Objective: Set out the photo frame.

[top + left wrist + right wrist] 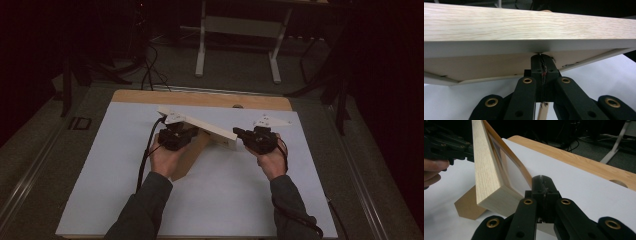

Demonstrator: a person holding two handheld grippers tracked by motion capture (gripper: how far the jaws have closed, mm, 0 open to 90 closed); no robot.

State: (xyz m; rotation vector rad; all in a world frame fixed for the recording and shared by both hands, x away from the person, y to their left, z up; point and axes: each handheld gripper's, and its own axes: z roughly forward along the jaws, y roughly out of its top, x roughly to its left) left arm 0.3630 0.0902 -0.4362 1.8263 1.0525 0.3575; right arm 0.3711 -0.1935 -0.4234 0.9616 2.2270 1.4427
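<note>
Since both tongs are pinched shut right against the picture frame (200, 127), I'd guess this step is about turning or setting it down over the white worktop (225, 200). Left tongs (176, 136) look clamped near its lower edge, right tongs (240, 134) at the corner by the glass, though the actual grip is hidden. Keep both hands moving together, and watch the brown backing board (187, 160) hanging underneath.

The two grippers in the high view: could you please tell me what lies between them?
In the high view, a pale wooden frame spans the stretch from the left gripper to the right gripper; each is shut on one of its edges, above the white sheet.
</note>
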